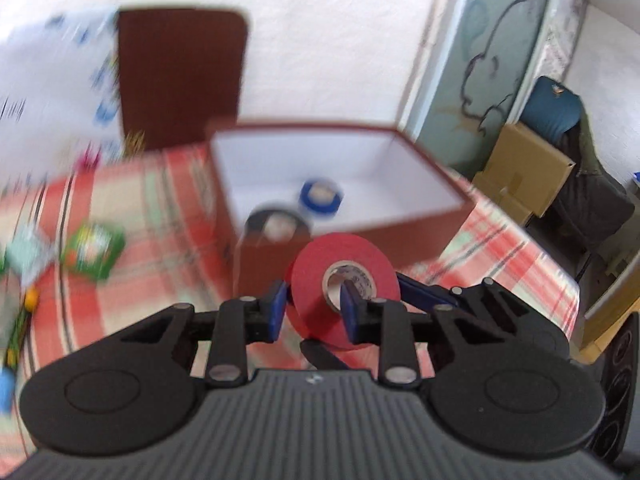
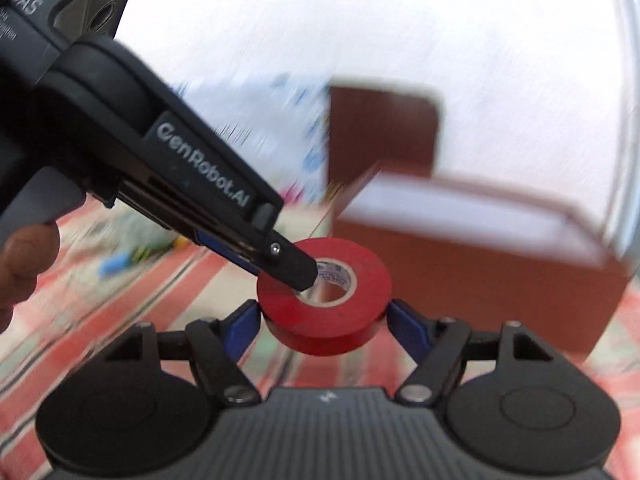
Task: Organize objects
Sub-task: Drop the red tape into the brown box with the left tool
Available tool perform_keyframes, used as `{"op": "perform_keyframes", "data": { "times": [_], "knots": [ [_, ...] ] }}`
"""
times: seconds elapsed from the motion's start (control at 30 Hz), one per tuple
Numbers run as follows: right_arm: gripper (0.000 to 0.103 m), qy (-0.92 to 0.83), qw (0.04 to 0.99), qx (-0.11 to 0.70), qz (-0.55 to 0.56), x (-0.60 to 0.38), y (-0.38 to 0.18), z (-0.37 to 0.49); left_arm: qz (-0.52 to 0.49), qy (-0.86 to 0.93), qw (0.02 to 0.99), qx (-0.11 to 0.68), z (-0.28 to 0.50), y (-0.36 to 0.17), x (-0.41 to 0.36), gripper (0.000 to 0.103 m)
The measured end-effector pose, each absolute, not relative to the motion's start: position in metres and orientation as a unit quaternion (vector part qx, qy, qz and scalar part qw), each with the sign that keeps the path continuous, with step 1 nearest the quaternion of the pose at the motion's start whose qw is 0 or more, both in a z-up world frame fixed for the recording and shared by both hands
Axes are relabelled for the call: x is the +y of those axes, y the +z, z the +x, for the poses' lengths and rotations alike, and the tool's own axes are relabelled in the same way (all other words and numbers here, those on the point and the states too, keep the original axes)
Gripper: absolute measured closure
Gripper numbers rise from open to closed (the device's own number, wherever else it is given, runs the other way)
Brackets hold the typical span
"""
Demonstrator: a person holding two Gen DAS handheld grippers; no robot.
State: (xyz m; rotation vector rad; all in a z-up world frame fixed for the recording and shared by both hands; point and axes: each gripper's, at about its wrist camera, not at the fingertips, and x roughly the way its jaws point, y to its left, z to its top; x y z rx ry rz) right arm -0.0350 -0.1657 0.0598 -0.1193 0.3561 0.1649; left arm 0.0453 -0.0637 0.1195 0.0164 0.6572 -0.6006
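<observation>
From the left wrist, the left gripper (image 1: 314, 312) clamps the red tape roll's (image 1: 344, 280) wall, one finger through its core, near the open box (image 1: 424, 236) holding two rolls. From the right wrist, the right gripper (image 2: 322, 320) clasps that roll (image 2: 324, 304) across its outer rim, apparently mid-handover.

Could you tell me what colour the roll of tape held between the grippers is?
The roll of tape is red, clearest in the right wrist view.
</observation>
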Motion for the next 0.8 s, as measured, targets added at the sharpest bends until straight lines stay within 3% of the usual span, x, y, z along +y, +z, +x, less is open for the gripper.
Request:
{"op": "perform_keyframes", "data": {
  "times": [0.17,0.43,0.53,0.8],
  "knots": [
    [0.031,0.014,0.989,0.129,-0.071,-0.209,0.089,-0.001,0.023,-0.321,0.904,0.281,0.088,0.14,-0.127,0.072],
    [0.03,-0.044,0.981,0.174,-0.073,-0.274,0.079,0.072,0.019,-0.335,0.886,0.319,0.15,0.114,-0.193,0.067],
    [0.024,-0.052,0.981,0.176,-0.061,-0.285,0.07,0.08,0.026,-0.323,0.887,0.329,0.152,0.102,-0.189,0.067],
    [0.028,-0.064,0.99,0.125,-0.019,-0.273,0.063,0.023,0.017,-0.33,0.904,0.27,0.102,0.122,-0.121,0.066]
  ]
}}
